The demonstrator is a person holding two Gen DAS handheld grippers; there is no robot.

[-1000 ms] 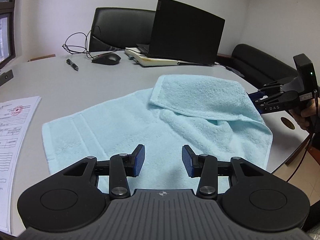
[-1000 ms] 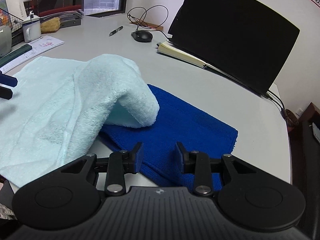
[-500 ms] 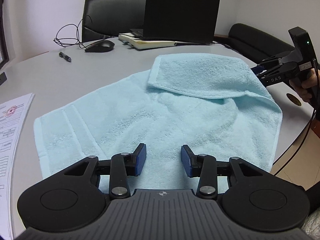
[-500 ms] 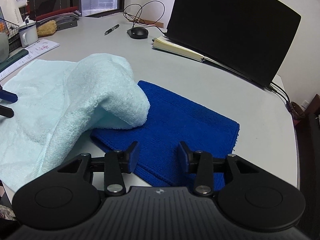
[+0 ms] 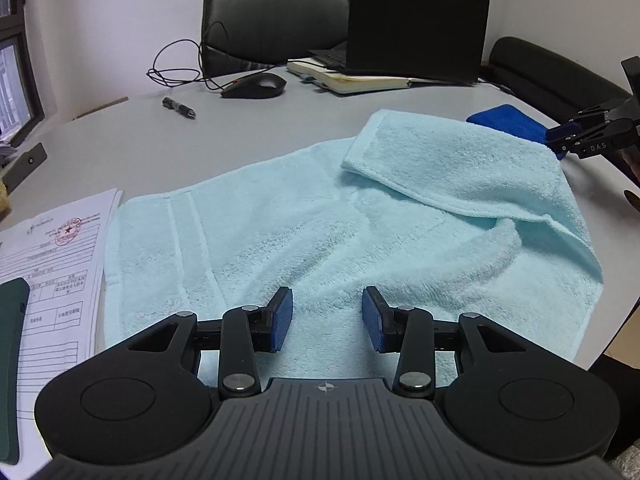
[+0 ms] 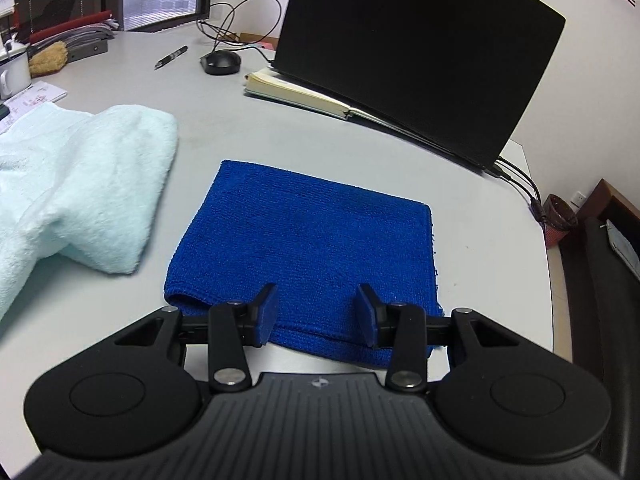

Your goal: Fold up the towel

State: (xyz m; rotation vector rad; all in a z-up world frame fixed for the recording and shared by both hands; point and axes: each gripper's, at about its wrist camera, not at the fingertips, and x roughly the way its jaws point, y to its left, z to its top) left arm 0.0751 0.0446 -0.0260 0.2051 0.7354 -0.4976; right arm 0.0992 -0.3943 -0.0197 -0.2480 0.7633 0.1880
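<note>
Light blue towel half-folded on the worktop, both grippers empty.

The worktop (image 5: 120, 136) carries the light blue towel (image 5: 320, 240), one corner flopped over, probably a first fold; a folded dark blue cloth (image 6: 308, 240) lies beside it. Left gripper (image 5: 326, 318) and right gripper (image 6: 316, 314) hover with jaws partly open, holding nothing.

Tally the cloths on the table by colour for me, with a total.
Light blue terry towel, spread out with one corner folded over: 1
Dark blue folded microfibre cloth, lying flat beside it: 1
Total: 2
</note>
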